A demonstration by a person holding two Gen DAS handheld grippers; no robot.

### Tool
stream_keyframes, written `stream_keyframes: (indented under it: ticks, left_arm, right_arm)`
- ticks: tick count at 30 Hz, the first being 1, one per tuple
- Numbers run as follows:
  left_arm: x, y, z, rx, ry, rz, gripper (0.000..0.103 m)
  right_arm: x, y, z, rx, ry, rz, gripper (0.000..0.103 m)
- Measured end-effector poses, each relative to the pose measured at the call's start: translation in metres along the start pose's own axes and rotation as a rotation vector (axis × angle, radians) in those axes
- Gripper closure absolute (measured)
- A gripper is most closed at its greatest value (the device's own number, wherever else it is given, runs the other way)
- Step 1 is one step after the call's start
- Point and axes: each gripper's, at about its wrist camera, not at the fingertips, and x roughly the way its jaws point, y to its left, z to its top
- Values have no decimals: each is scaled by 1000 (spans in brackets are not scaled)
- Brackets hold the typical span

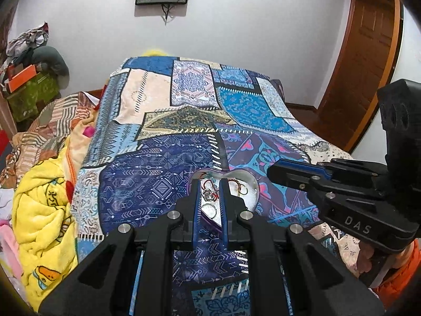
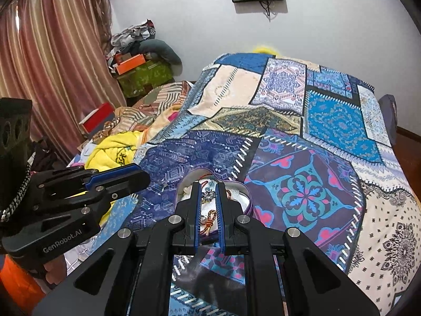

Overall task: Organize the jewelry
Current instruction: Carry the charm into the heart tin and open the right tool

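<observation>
Both my left gripper (image 1: 209, 184) and right gripper (image 2: 208, 187) hover narrowly parted, empty, over the white heart-shaped jewelry tin (image 1: 252, 184) at lower centre; tangled chains could snag.

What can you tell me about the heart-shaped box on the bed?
The heart-shaped metal box is a shallow, open tin with a purple outer wall and pale, shiny inside. It lies flat on the patchwork bedspread. Inside are tangled jewelry pieces: red and orange cords, a silvery sparkly charm and a thin ring. Neither gripper plainly touches it.
</observation>
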Motion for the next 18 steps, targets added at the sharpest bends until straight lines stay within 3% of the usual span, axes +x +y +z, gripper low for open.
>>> stream_keyframes:
  ticks: [18]
  left_arm:
    - [59,-3,-5,17,90,-5,91]
  right_arm:
    - [40,-13,-14,13,99,6,94]
